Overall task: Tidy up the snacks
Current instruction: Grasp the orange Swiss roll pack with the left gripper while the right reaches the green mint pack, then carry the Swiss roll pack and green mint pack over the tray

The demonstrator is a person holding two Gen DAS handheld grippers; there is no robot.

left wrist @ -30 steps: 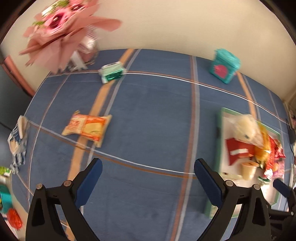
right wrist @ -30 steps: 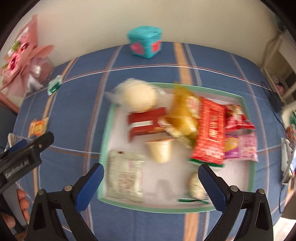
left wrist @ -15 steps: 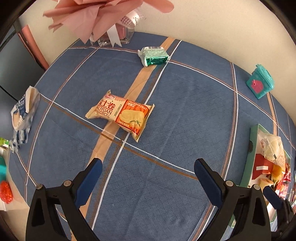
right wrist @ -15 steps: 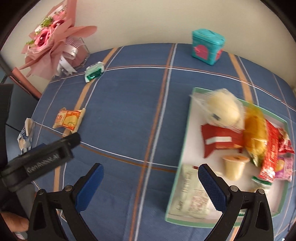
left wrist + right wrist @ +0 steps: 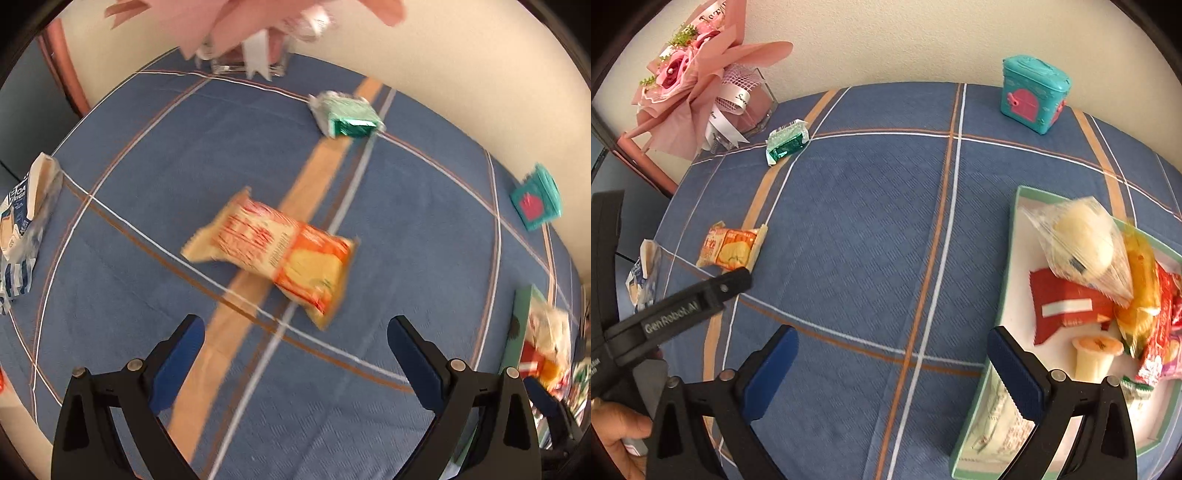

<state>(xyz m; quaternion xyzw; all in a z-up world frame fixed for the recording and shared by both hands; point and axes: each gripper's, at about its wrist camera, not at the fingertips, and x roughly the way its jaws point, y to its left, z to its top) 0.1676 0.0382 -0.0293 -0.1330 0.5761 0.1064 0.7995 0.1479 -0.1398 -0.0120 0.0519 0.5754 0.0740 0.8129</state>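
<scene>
An orange snack packet (image 5: pixel 275 254) lies on the blue cloth just ahead of my open, empty left gripper (image 5: pixel 295 354); it also shows in the right wrist view (image 5: pixel 731 249). A green snack packet (image 5: pixel 347 118) lies farther back, also in the right wrist view (image 5: pixel 786 146). A blue-white packet (image 5: pixel 26 225) lies at the left edge. A green-rimmed tray (image 5: pixel 1015 229) at the right holds several snacks. My right gripper (image 5: pixel 894 369) is open and empty over the cloth, left of the tray. The left gripper's body (image 5: pixel 683 306) shows at its left.
A pink flower bouquet in a glass vase (image 5: pixel 701 85) stands at the back left corner. A teal toy box (image 5: pixel 1034 92) stands at the back by the wall. The table's left edge drops off beside the blue-white packet.
My left gripper has moved forward and down toward the orange packet, which looks larger now. My right gripper has swung left, away from over the tray.
</scene>
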